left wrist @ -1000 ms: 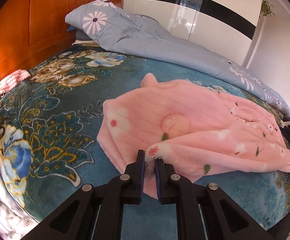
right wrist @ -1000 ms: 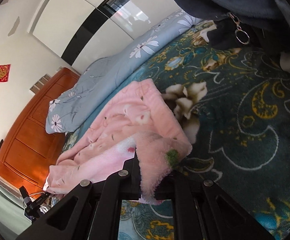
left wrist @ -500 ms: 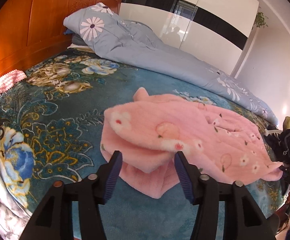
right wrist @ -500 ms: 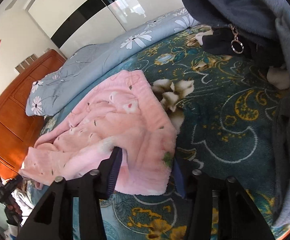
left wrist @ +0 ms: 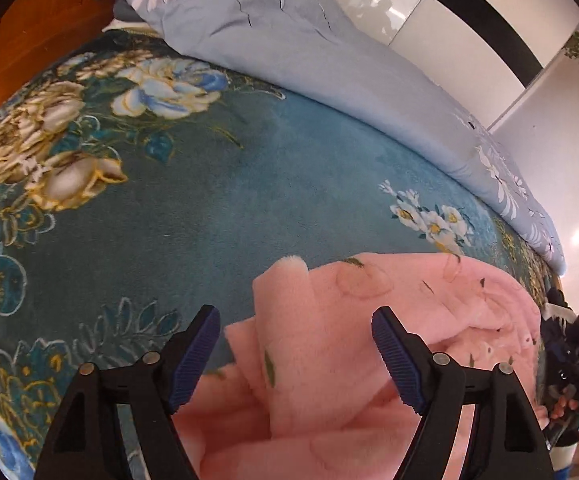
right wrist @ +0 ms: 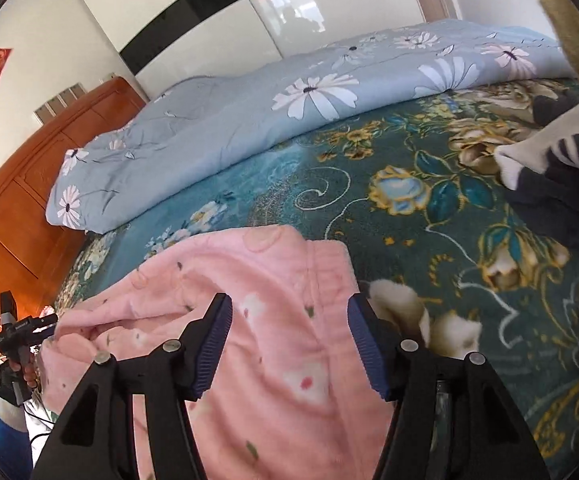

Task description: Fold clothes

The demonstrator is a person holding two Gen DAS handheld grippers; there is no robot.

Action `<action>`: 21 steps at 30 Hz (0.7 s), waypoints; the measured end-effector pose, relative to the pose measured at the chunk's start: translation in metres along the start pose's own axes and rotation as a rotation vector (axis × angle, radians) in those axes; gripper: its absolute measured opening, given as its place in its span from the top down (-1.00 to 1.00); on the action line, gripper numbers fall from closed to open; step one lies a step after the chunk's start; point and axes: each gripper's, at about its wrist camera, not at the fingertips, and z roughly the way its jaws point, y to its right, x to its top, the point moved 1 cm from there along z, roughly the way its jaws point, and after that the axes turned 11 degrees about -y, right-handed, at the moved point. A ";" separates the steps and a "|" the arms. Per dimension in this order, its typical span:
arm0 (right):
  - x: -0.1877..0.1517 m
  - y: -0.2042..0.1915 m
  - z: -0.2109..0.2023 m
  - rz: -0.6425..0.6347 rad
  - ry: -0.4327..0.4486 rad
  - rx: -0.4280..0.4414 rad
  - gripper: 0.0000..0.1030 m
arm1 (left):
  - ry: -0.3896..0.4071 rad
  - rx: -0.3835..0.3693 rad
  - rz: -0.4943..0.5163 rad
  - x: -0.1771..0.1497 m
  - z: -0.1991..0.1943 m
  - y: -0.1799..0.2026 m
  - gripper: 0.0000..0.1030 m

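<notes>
A: Our pink top lies folded over on the bed.

B: Yes. We just let go. Our left tool and right tool have opened wide, holding nothing.

A: Next I think we pinch an edge and fold again.

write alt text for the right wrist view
The right gripper, fingers apart, hovers over a pink fleece garment lying on a teal flowered bedspread. Behind lie a pale blue daisy quilt and a wooden headboard.
</notes>
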 end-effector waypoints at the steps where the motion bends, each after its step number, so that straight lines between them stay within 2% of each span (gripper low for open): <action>1: 0.009 0.006 0.012 0.013 -0.018 -0.009 -0.20 | -0.025 -0.014 -0.008 0.004 0.008 0.000 -0.58; 3: 0.021 0.018 0.031 0.041 -0.049 -0.010 -0.20 | -0.060 -0.040 -0.010 0.009 0.022 0.000 -0.58; 6: 0.030 0.032 0.056 0.078 -0.115 0.061 -0.23 | -0.065 -0.064 -0.028 0.014 0.032 -0.002 -0.58; 9: 0.029 0.033 0.067 0.086 -0.139 0.081 -0.23 | -0.062 -0.101 -0.052 0.015 0.037 -0.005 -0.54; 11: 0.027 0.027 0.064 0.078 -0.111 0.099 -0.23 | -0.045 -0.085 -0.044 0.016 0.036 -0.002 -0.45; 12: 0.027 0.025 0.061 0.076 -0.094 0.105 -0.22 | -0.035 -0.070 -0.036 0.016 0.035 -0.001 -0.24; 14: 0.029 0.019 0.055 0.081 -0.066 0.107 0.04 | -0.026 -0.039 -0.029 0.018 0.034 0.003 0.43; 15: 0.031 0.017 0.054 0.084 -0.061 0.109 0.33 | -0.024 -0.030 -0.025 0.019 0.034 0.005 0.56; 16: 0.033 0.014 0.053 0.083 -0.061 0.109 0.39 | -0.023 -0.021 -0.021 0.020 0.034 0.007 0.68; 17: 0.034 0.010 0.053 0.075 -0.067 0.110 0.43 | -0.016 -0.008 -0.013 0.021 0.033 0.009 0.73; 18: 0.035 0.005 0.052 0.063 -0.071 0.108 0.57 | -0.003 0.010 -0.002 0.021 0.031 0.013 0.75; 19: 0.036 0.001 0.050 0.053 -0.065 0.108 0.87 | 0.016 0.027 0.008 0.023 0.027 0.016 0.77; 21: 0.042 -0.005 0.039 0.057 -0.028 0.120 0.87 | 0.073 0.034 0.028 0.029 0.012 0.025 0.79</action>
